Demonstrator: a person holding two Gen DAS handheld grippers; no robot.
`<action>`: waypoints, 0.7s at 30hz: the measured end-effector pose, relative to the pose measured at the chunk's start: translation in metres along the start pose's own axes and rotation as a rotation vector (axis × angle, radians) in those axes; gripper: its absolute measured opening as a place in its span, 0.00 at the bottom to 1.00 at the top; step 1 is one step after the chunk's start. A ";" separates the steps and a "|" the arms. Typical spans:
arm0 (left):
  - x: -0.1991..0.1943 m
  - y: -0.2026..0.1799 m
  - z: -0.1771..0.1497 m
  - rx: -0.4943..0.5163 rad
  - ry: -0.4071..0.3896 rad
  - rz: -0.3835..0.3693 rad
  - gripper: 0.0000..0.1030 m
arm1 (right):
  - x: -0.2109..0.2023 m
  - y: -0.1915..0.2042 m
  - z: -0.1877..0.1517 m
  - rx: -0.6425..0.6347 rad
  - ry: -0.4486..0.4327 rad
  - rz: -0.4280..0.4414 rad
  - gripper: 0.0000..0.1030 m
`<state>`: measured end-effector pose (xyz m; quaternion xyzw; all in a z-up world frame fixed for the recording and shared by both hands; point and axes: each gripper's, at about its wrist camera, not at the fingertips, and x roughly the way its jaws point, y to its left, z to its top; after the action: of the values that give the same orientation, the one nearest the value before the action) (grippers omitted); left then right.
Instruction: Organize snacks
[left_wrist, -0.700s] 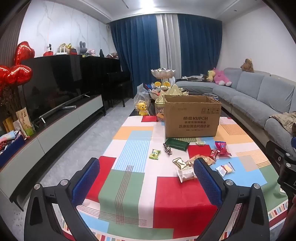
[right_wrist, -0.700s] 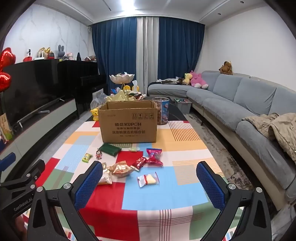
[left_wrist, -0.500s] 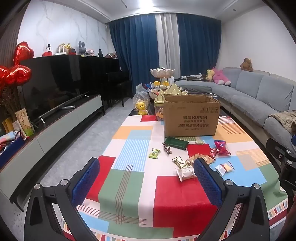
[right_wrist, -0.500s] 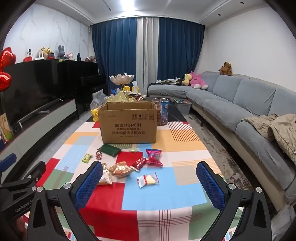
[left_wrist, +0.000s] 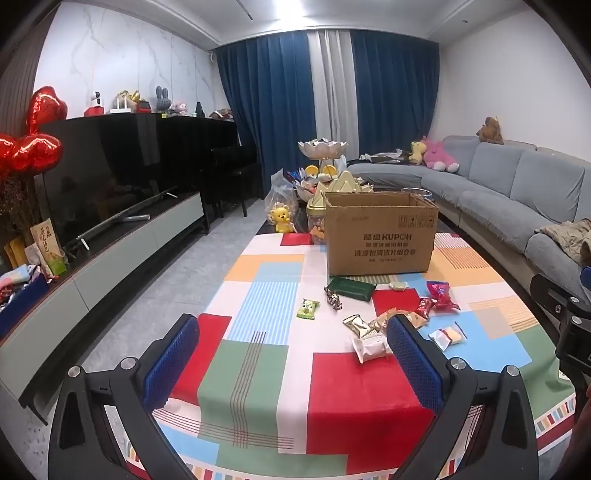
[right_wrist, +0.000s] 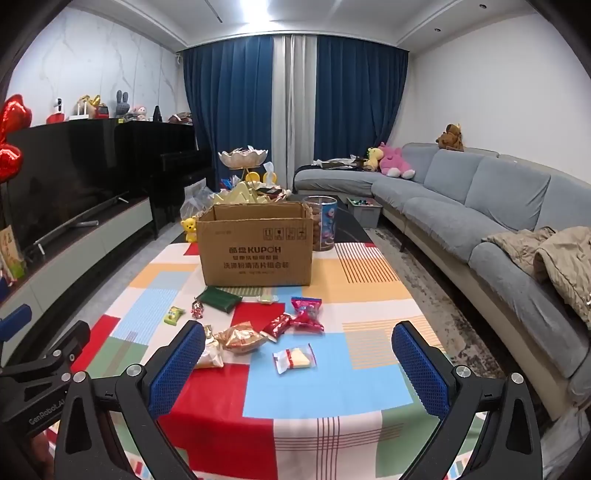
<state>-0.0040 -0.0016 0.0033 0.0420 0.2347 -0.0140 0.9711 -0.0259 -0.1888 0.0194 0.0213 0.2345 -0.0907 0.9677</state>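
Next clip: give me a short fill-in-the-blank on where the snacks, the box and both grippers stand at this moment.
1. The cardboard box stands with its top ____.
2. The dark green packet lies just in front of the ____.
3. The left gripper and the right gripper both hold ____.
4. The snacks lie scattered on the colourful ____.

Missing words: open; cardboard box; nothing; tablecloth

Left gripper (left_wrist: 293, 360), right gripper (right_wrist: 298, 363) wide open

"KUPOH" on the cardboard box (right_wrist: 255, 254) front, "GenRobot.AI" on the left hand-held gripper (right_wrist: 48, 410) body
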 end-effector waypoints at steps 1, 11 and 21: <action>0.000 0.000 0.000 0.000 -0.001 0.000 1.00 | 0.000 0.000 0.000 0.000 -0.001 0.001 0.99; 0.000 -0.002 0.002 0.007 -0.003 0.001 1.00 | -0.001 -0.001 -0.001 0.000 -0.003 0.001 0.99; 0.003 -0.001 0.004 0.004 0.001 -0.012 1.00 | 0.000 0.002 0.000 -0.003 -0.004 0.001 0.99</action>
<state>0.0000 -0.0034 0.0053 0.0424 0.2355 -0.0202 0.9707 -0.0252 -0.1873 0.0195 0.0198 0.2325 -0.0901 0.9682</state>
